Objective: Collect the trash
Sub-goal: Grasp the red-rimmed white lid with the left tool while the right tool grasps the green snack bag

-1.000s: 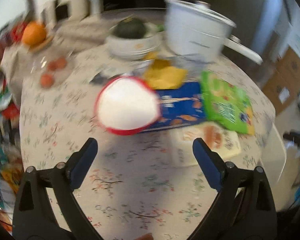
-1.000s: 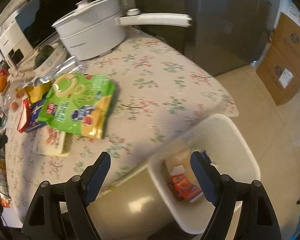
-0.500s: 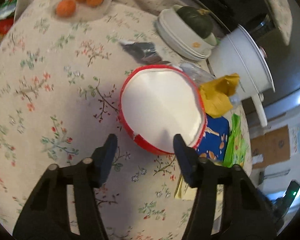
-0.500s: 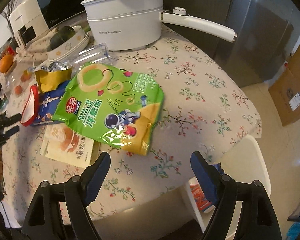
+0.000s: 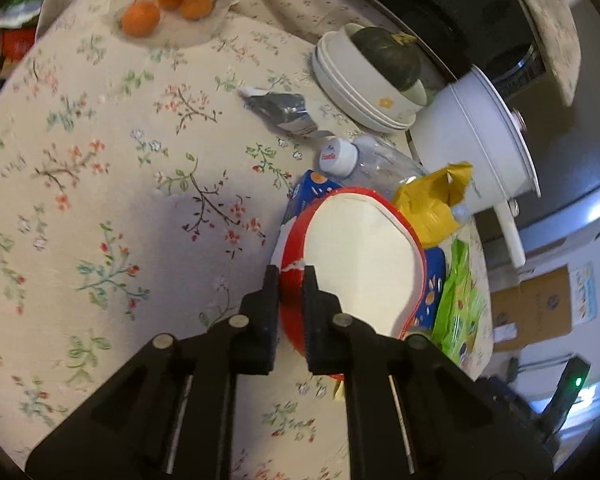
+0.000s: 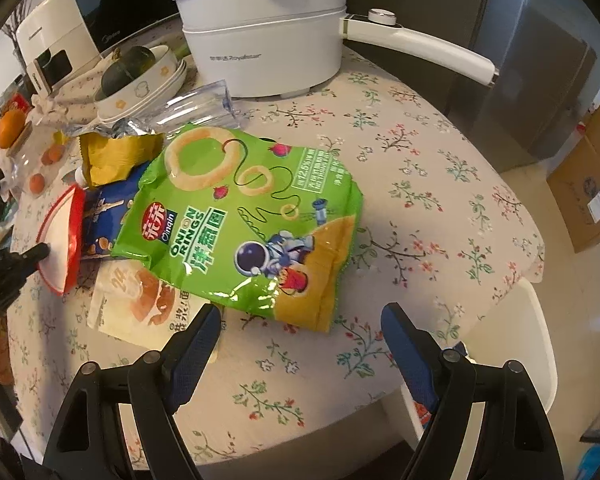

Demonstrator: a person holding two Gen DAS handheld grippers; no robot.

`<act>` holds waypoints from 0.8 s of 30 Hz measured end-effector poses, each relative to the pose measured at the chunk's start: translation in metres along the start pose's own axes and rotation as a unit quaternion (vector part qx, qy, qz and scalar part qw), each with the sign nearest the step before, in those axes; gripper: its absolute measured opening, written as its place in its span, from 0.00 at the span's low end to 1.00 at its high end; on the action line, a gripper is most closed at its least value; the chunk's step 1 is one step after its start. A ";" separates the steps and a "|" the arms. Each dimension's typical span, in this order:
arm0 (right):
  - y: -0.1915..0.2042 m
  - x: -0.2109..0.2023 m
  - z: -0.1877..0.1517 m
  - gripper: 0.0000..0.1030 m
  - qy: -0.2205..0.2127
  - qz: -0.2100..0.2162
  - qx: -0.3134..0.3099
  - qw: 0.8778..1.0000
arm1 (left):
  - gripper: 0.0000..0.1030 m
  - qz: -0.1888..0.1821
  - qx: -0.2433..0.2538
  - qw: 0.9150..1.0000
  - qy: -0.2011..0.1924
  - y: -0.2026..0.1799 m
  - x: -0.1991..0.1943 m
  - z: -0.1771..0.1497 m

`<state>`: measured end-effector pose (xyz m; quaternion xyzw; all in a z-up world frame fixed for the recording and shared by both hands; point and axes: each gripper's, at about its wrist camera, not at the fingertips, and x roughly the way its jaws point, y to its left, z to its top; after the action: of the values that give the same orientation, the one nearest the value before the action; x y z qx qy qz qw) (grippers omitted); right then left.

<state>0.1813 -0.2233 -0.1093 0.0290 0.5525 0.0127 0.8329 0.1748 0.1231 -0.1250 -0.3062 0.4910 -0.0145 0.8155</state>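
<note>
A red-rimmed white paper bowl lies tilted on a blue snack pack. My left gripper is closing, and its pads pinch the bowl's near red rim, which is squashed out of round. The right wrist view shows the same bowl at the far left. My right gripper hangs open just above the near end of a green onion-rings bag, with nothing gripped. A yellow wrapper, a white bread packet, a clear bottle and a silver wrapper lie around them.
A white bin stands on the floor by the table's right edge. At the back are a white pot with a long handle and stacked bowls holding a squash. Oranges sit under a glass cover. Cardboard boxes stand at the right.
The left jaws went from wide open to nearly shut on the bowl's rim as the gripper rolled and dropped. The right gripper swung from over the bin to over the green bag, still open.
</note>
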 end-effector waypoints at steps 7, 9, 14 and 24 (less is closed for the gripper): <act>0.029 0.008 0.007 0.81 -0.003 0.006 -0.036 0.999 | 0.11 0.030 0.050 0.998 -0.021 -0.003 -0.036 -0.001; 0.045 0.011 0.008 0.81 -0.008 0.003 -0.060 0.998 | 0.11 0.034 0.062 0.997 -0.027 -0.004 -0.048 -0.002; 0.082 0.023 0.008 0.81 -0.017 -0.014 -0.125 0.992 | 0.11 0.037 0.086 0.995 -0.037 -0.005 -0.070 -0.007; 0.109 0.048 0.013 0.73 -0.016 -0.033 -0.152 0.988 | 0.11 0.036 0.122 0.991 -0.045 -0.009 -0.085 -0.015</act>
<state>0.2135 -0.1125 -0.1417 -0.1155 0.5312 0.0688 0.8365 0.1208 0.1360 -0.0580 -0.1872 0.4593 -0.0308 0.8678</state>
